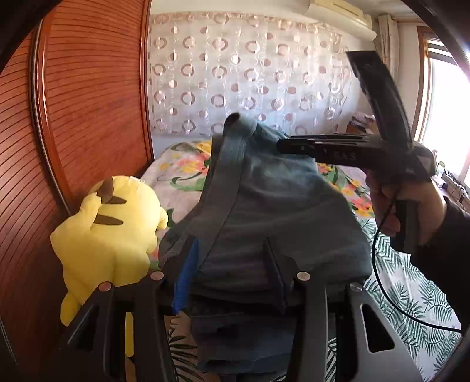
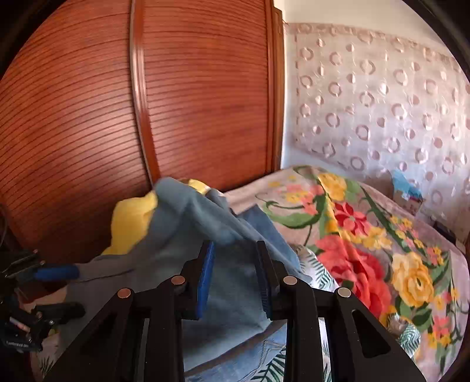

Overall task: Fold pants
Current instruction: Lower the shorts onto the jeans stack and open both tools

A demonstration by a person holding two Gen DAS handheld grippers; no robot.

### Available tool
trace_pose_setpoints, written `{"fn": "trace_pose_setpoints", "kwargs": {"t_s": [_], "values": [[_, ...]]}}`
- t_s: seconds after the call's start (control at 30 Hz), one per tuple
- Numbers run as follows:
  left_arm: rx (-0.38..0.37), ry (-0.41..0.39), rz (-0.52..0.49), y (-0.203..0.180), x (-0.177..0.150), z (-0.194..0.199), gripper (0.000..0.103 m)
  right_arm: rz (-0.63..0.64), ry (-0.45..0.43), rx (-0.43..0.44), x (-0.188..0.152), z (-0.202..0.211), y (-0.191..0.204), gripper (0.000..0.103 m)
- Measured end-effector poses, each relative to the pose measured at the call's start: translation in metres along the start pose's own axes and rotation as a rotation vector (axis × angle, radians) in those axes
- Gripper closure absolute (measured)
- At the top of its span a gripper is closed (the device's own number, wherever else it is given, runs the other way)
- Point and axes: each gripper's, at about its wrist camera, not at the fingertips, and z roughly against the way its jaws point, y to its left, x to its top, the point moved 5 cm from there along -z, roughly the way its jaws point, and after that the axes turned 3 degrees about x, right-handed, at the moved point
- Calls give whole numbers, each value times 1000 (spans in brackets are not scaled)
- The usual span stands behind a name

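A lived-in home bedroom, as far as I can see.

I see a bed (image 2: pixel 293 188) under a bright floral blanket (image 2: pixel 367 235), a slatted wooden wardrobe (image 2: pixel 191 102) beside it, a sheer curtain with a ring pattern (image 1: pixel 249 73) behind, a yellow plush toy (image 1: pixel 108 229), a wall air conditioner (image 1: pixel 340 14) and a sunlit window (image 1: pixel 443 117).

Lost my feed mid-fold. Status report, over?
Left hand-held gripper shut on pants, lifted off the bed. Right hand-held gripper also shut on pants. Yellow plush close at left.
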Motion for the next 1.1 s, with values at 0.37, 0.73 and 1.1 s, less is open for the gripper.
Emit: {"fn": "trace_pose_setpoints", "kwargs": {"t_s": [0.37, 0.73, 1.1], "values": [[11, 14, 3, -1, -2, -1, 56, -77, 14, -5, 7, -11, -4, 74], [13, -49, -3, -4, 11, 30, 24, -88, -27, -15, -17, 51, 25, 74], [18, -143, -27, -22, 21, 75, 11, -110, -79, -66, -44, 122, 51, 74]]}}
